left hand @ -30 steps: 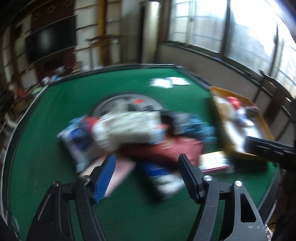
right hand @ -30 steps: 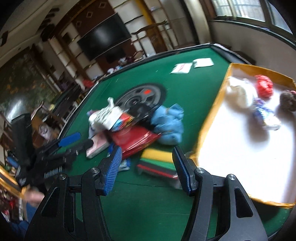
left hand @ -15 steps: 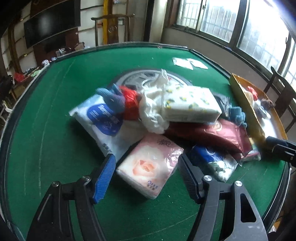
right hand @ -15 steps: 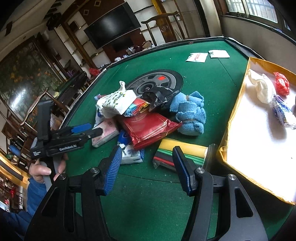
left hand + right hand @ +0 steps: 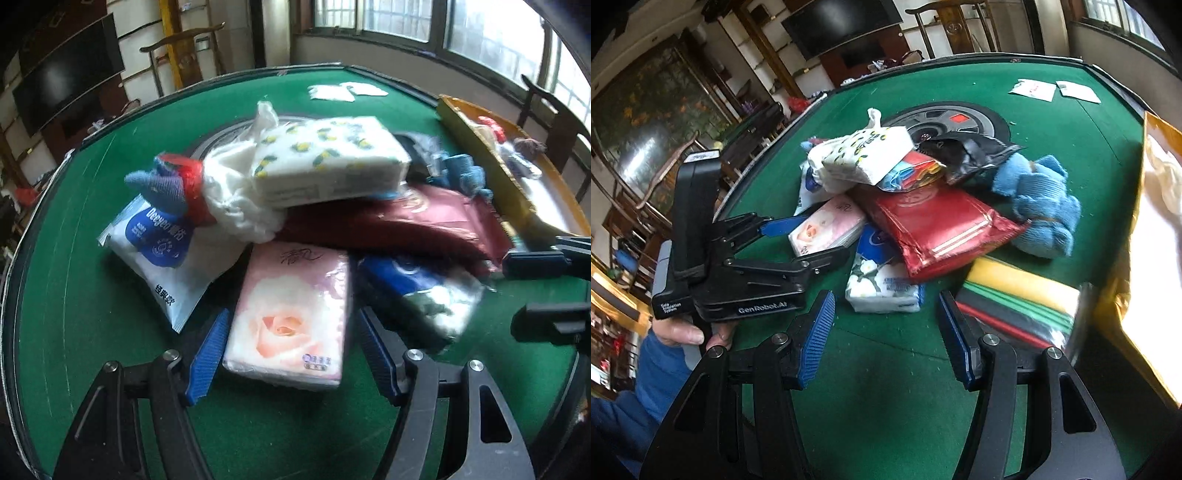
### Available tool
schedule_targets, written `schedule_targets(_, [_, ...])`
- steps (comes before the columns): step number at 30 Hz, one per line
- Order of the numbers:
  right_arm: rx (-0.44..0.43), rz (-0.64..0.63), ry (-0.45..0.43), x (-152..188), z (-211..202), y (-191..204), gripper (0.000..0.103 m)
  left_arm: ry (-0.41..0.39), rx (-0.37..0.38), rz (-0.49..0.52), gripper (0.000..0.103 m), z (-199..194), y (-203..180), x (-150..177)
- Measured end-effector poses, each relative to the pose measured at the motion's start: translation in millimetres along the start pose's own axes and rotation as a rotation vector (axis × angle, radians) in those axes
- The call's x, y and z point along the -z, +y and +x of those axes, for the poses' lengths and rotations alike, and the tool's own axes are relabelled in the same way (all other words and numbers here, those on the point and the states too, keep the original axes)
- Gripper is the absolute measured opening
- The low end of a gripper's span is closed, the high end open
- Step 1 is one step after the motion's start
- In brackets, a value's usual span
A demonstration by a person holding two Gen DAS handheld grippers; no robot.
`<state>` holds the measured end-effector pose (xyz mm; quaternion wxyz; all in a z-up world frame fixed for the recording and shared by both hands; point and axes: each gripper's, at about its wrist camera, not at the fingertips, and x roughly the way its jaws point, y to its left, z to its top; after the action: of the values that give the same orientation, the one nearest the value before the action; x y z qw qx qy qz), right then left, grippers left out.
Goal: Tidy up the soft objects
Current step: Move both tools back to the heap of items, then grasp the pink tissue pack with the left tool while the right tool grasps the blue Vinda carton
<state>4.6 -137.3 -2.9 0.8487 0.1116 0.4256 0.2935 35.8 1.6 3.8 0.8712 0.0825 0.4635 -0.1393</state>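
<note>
Your tray (image 5: 1137,206) holds few items; the pile remains. Left gripper (image 5: 290,347) spread around pink tissue pack (image 5: 291,317); right gripper (image 5: 886,332) spread, empty.

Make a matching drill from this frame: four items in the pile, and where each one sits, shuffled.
Items:
1. rose-print tissue pack
2. lemon-print tissue pack
3. blue towel
4. striped pack

Places:
A. top of the pile
B. between the open fingers of the left tool
C. nearest the yellow tray, just ahead of the right tool
D. right of the red pack, on the green felt

Pairs: 1-B, 2-A, 3-D, 4-C
</note>
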Motion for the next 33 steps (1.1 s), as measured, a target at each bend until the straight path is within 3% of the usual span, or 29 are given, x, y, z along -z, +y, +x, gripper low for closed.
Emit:
schedule_targets(5, [0.046,-0.029,0.040,-9.5,25.2,10.6,0.057,-0.010,-0.012,-0.082,0.069,3.8,10.1,-1.7])
schedule_targets(7, [0.073,-0.035,0.052,-14.0,34.5,12.8,0.057,-0.017,-0.016,-0.092,0.061,1.6,12.7,-0.7])
schedule_targets(10, [0.131,-0.051,0.081,-18.3,49.9,16.4,0.057,-0.021,-0.013,-0.122,0.060,-0.6,16.5,-0.6])
schedule_targets(13, [0.186,-0.110,0.080,-20.5,60.3,26.4,0.066,-0.024,-0.044,-0.103,0.060,-1.3,14.4,1.4])
schedule_targets(17, [0.229,-0.174,0.062,-12.4,58.5,33.2,0.061,-0.029,-0.047,-0.108,0.058,-3.3,14.5,2.2])
schedule_targets(21, [0.196,-0.176,0.040,-1.2,46.5,32.5,0.056,-0.041,-0.058,-0.105,0.057,-7.7,15.4,5.2])
schedule_targets(33, [0.140,-0.178,0.072,11.5,40.4,36.0,0.057,-0.039,-0.058,-0.102,0.057,-8.6,14.8,3.9])
